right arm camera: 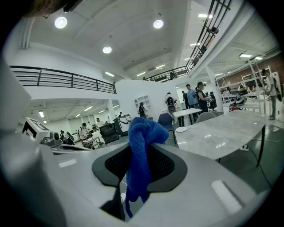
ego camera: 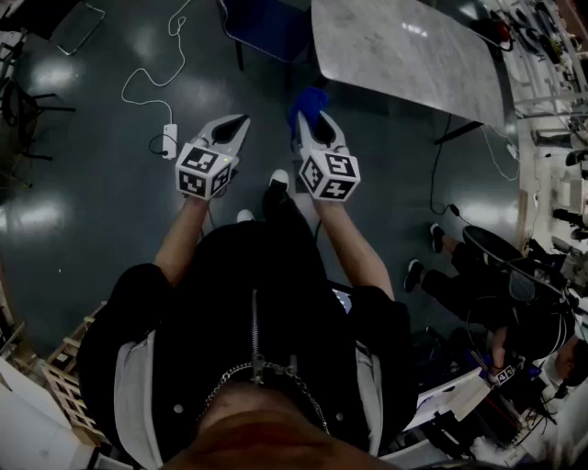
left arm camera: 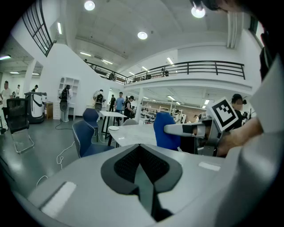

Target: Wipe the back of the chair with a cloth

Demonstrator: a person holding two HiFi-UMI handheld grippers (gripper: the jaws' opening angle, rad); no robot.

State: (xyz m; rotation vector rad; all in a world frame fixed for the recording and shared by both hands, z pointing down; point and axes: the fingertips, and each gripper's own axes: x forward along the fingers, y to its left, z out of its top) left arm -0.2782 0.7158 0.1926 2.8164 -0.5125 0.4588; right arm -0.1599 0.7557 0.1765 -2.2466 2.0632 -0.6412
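Blue cloth (right arm camera: 141, 150) is sitting pinched in the right gripper (right arm camera: 138, 175). Its jaws are clamping down on the fabric, with the cloth bunching up above the tips and trailing down past the pads. In the head view the cloth (ego camera: 309, 101) is poking out the front of the right gripper (ego camera: 312, 119), just short of the near left corner of the grey marble-look table (ego camera: 404, 50) and not touching it. A blue chair (ego camera: 266, 26) is standing at the table's left end, beyond the cloth and well apart from both grippers, so the cloth isn't contacting any chair back. The left gripper (ego camera: 235, 128) is hanging beside the right one, on the side away from the table. In the left gripper view its jaws are pressing together with nothing between them (left arm camera: 142, 175). That view is also showing the cloth (left arm camera: 165, 131) at the right gripper's tip in front of the table (left arm camera: 133, 133), with a blue chair (left arm camera: 86, 138) to the table's left. A white cable with an adapter (ego camera: 169, 138) is lying on the dark floor (ego camera: 83, 184), further from the table than the left gripper. A seated person (ego camera: 459, 275) is showing on the table's near side, off to the right.
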